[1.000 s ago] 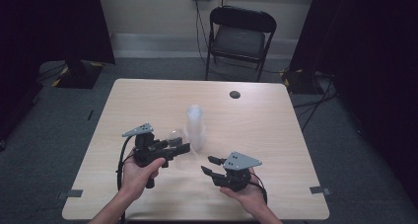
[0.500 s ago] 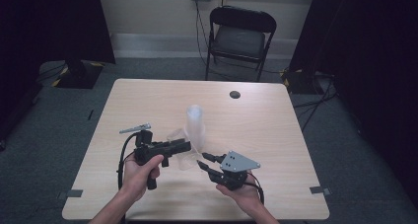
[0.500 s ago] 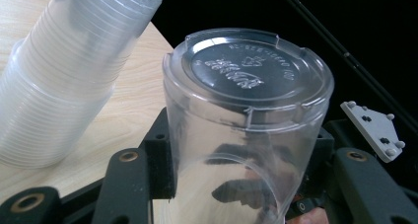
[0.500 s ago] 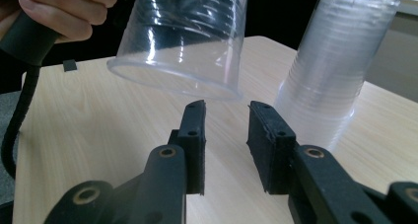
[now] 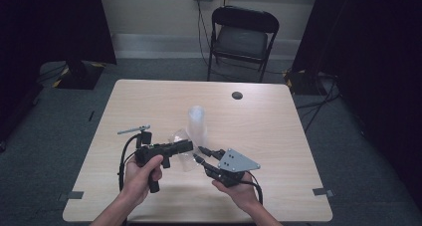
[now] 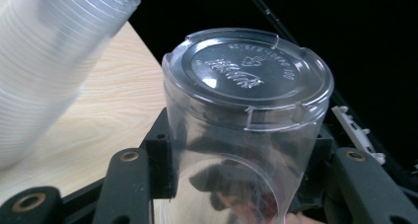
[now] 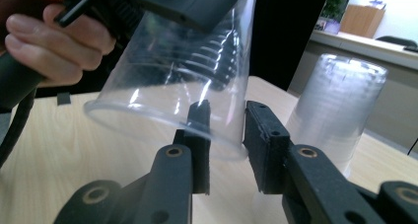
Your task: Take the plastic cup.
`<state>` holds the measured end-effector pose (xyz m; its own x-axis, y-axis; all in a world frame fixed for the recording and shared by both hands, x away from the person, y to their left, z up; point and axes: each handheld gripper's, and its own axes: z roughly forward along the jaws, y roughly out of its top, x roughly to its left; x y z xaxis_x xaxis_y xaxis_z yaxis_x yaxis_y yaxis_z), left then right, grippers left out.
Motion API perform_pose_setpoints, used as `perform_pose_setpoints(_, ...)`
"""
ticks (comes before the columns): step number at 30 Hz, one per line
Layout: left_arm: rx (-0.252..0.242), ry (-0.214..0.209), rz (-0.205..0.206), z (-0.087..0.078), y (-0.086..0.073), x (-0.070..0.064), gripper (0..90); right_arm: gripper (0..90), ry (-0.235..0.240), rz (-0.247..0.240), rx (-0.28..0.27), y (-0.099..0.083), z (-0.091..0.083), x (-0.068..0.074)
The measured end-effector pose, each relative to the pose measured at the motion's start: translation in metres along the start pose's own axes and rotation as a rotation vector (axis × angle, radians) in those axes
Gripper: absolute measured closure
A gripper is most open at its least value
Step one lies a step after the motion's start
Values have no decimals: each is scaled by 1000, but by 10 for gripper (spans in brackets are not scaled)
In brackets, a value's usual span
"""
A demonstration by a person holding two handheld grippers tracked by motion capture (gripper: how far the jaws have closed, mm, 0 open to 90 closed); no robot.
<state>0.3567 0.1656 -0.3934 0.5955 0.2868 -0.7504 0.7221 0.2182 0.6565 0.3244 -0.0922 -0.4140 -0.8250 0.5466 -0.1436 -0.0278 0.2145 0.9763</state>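
Note:
An upside-down stack of clear plastic cups stands mid-table. My left gripper is shut on a single clear cup, held tilted just above the table with its base pointing away from the camera. My right gripper is open at the cup's rim. One pad sits behind the clear wall and the other outside it, with a gap between them.
A small dark round object lies near the table's far edge. A black folding chair stands beyond the table. The cup stack is close behind both grippers.
My left gripper has turned onto its side and brought the cup toward the right gripper. The right gripper has moved left and up until its jaws straddle the cup's rim.

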Motion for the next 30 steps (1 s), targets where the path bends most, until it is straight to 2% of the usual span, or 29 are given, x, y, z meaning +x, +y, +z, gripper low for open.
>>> perform_pose_setpoints(1,-4,-6,-18,1,-1,-1,483,730,-4,-1,-10,1,0,0)
perform_pose_setpoints(4,-1,-26,-29,3,-2,-1,484,731,-14,2,-31,2,2,0)
perform_pose_setpoints(8,-6,-32,-38,4,-3,-2,484,730,-33,-13,-71,3,5,2)
perform_pose_setpoints(11,-9,-51,-72,3,-4,1,485,724,-47,-20,-95,3,6,3)
perform_pose_setpoints(15,3,-65,-78,7,-7,2,483,719,-58,-35,-124,3,6,5)
perform_pose_setpoints(20,13,-61,-53,11,-9,0,463,727,-75,-43,-141,4,5,6)
perform_pose_setpoints(21,16,-52,-34,11,-9,0,463,743,-92,-56,-132,4,4,5)
perform_pose_setpoints(24,27,-40,-15,12,-10,1,423,801,-111,-47,-152,4,0,2)
perform_pose_setpoints(30,16,-15,1,12,-10,2,344,853,-109,-39,-147,3,-1,1)
